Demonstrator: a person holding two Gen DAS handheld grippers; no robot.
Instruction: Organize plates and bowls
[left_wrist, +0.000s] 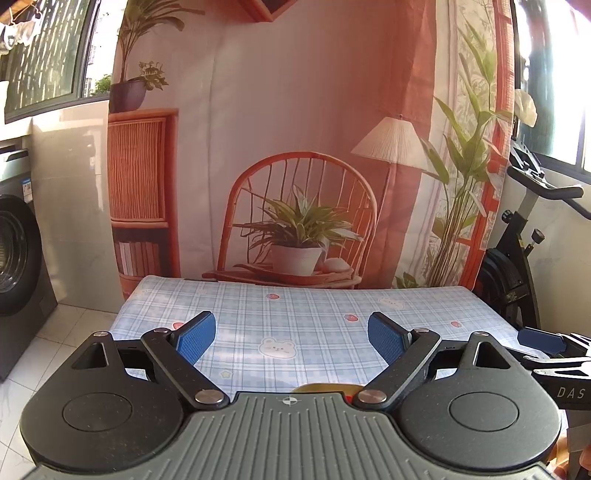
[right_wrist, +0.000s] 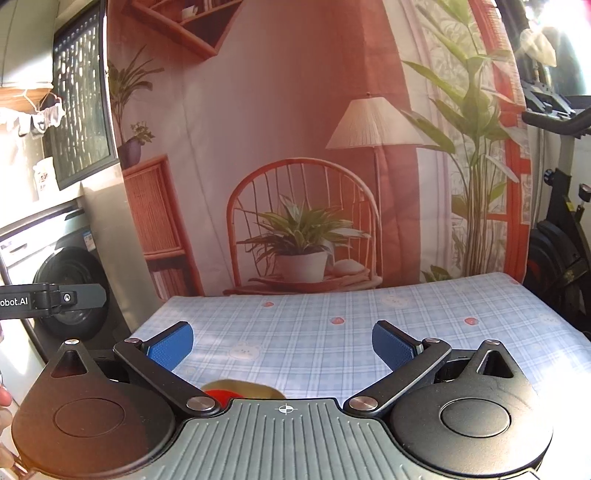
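My left gripper (left_wrist: 291, 332) is open and empty, held above the near part of the table (left_wrist: 332, 306) with its blue checked cloth. My right gripper (right_wrist: 282, 341) is open and empty too, over the same table (right_wrist: 369, 314). Just a sliver of dishware shows under each gripper body: a yellowish rim (left_wrist: 317, 387) in the left wrist view, and a yellowish dish with a red one on it (right_wrist: 240, 389) in the right wrist view. The rest of the dishes is hidden. The right gripper's blue fingertip (left_wrist: 541, 339) shows at the left view's right edge.
A printed backdrop (left_wrist: 295, 147) of a chair and plants hangs behind the table. A washing machine (left_wrist: 18, 258) stands at the left, an exercise bike (left_wrist: 517, 258) at the right. The left gripper's body (right_wrist: 51, 299) shows at the right view's left edge.
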